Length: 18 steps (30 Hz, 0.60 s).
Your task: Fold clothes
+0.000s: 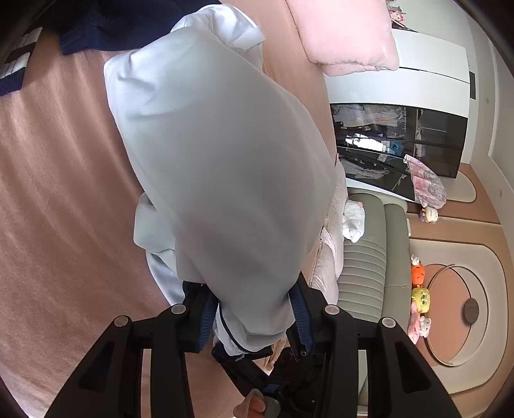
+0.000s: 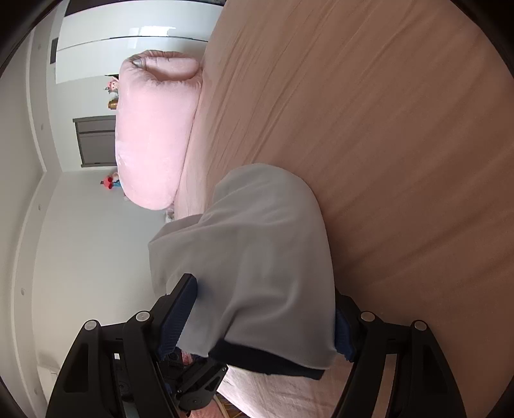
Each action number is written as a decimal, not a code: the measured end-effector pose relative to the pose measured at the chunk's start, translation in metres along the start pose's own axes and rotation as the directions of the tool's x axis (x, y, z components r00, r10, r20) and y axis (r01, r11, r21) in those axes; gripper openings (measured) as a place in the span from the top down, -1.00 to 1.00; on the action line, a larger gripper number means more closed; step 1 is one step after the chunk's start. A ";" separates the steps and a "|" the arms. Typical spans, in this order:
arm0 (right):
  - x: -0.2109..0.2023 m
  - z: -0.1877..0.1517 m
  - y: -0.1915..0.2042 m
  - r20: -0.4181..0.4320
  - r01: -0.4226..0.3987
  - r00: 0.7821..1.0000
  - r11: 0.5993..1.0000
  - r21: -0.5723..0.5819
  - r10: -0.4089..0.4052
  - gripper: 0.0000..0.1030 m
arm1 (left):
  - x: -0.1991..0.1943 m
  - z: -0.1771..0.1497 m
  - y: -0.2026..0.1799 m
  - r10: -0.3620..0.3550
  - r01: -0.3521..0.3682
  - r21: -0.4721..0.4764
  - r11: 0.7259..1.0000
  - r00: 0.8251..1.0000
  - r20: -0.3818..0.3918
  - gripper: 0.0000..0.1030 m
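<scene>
A pale grey-white garment [image 1: 212,154] with dark navy trim hangs over the pink-brown bed sheet [image 1: 57,180]. My left gripper [image 1: 253,318] is shut on its lower edge, the cloth bunched between the blue pads. In the right wrist view the same garment [image 2: 257,257] drapes between the fingers of my right gripper [image 2: 263,321], which is shut on it. Its navy hem [image 2: 266,360] shows below the cloth. The fingertips are partly hidden by fabric in both views.
A dark navy garment [image 1: 106,25] lies at the far end of the bed. A pink pillow [image 1: 347,35] [image 2: 154,128] lies by the bed's edge. A grey padded bench [image 1: 369,257], soft toys [image 1: 420,289] and a wardrobe [image 1: 398,141] stand beside the bed.
</scene>
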State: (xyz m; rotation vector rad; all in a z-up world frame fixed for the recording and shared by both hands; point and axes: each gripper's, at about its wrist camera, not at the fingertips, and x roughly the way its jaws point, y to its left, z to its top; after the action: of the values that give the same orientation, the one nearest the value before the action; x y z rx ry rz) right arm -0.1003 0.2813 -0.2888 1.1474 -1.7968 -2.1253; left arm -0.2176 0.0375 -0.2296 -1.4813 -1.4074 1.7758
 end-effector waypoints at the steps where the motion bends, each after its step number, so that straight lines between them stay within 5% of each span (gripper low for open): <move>1: -0.002 -0.001 0.000 0.002 0.002 1.000 1.000 0.001 -0.002 -0.45 | 0.001 0.000 0.000 0.000 0.000 0.001 1.000 1.000 -0.004 0.25; 13: 0.019 -0.002 0.006 0.025 -0.015 1.000 1.000 -0.009 0.015 -0.51 | 0.019 -0.017 0.009 0.025 -0.025 0.002 1.000 0.998 -0.054 0.24; 18: 0.017 0.002 0.014 0.079 0.005 0.997 0.997 -0.072 0.001 0.21 | 0.018 -0.024 0.018 0.014 -0.016 -0.039 0.999 0.998 -0.062 0.23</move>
State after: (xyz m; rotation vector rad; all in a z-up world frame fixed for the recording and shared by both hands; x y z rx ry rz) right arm -0.1184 0.2693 -0.2838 1.0626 -1.7355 -2.2472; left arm -0.1974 0.0547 -0.2517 -1.5573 -1.4118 1.7053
